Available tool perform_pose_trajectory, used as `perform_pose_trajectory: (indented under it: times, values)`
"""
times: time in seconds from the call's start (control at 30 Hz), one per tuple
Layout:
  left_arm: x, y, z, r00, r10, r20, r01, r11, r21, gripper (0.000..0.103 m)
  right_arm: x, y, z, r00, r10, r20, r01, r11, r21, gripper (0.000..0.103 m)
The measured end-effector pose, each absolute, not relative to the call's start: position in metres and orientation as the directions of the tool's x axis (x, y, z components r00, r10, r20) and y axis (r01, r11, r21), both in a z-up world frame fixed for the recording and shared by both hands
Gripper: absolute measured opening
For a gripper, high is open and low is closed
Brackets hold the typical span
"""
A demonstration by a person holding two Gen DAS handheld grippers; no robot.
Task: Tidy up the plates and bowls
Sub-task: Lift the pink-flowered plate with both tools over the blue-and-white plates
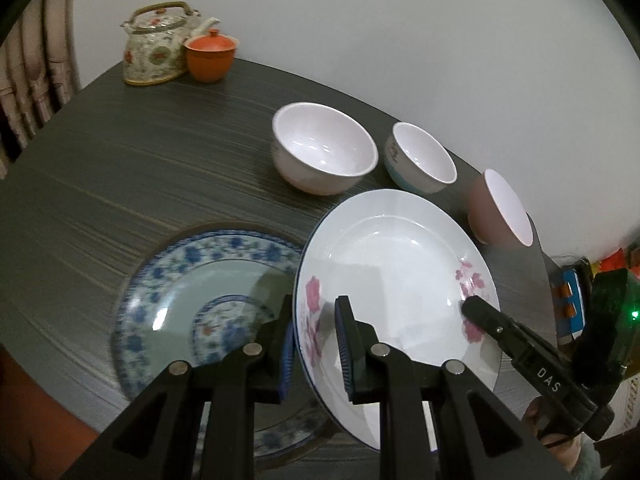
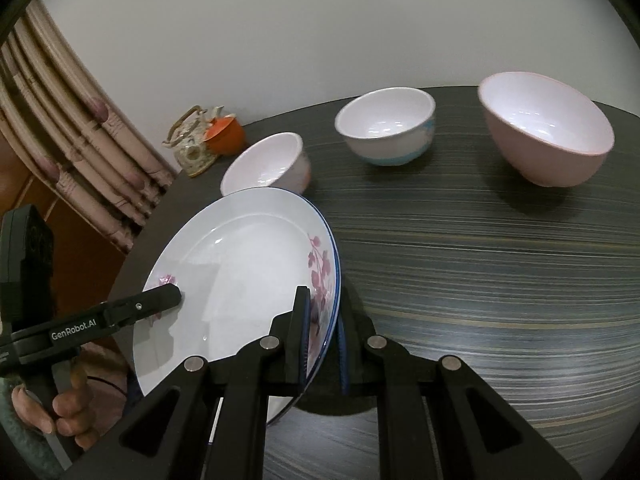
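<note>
Plate in hand: white plate with pink flowers (image 1: 400,280), lifted clear of the dark table (image 1: 120,160) and tilted, its rim caught on two opposite sides.
Left gripper (image 1: 314,344): jaws clamped on the plate's rim, blue pads either side of the edge.
Right gripper (image 2: 323,340): jaws pressed together on the opposite rim, one pad on the face and one behind.
Likely destination: blue patterned plate (image 1: 192,280), lying flat near the table's front edge, just beside and partly under the lifted plate in the left wrist view.
Bowls: large white bowl (image 1: 324,148), blue-banded bowl (image 1: 420,158) and pink bowl (image 1: 500,208) stand in a row toward the table's back edge, apart from one another, not yet stacked.
Other items: teapot (image 1: 156,46) and orange lidded cup (image 1: 210,56) at the far corner.
Doing it well: I judge the step to be carrying this plate onto the blue one. Keep both grips level with each other, flatten the tilt before lowering, centre it over the blue plate, and let go only once it rests.
Risk: thin glazed rim could slip if one hand leads.
</note>
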State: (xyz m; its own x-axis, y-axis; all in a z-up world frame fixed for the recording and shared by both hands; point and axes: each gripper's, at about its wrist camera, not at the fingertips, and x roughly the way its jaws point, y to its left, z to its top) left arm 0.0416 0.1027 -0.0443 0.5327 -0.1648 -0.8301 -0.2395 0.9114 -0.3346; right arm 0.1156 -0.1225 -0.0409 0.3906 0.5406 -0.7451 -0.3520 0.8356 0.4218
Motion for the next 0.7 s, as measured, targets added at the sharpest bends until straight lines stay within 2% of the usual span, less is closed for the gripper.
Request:
perform_pose_trajectory:
  times: [0.7]
  values:
    - [0.000, 0.184, -0.065, 0.482, -0.101, -0.870, -0.384, 0.868, -0.314, 0.019, 0.094, -0.032, -0.057, 0.286, 0.565, -0.774, -0.435, 0.796, 0.421, 0.013]
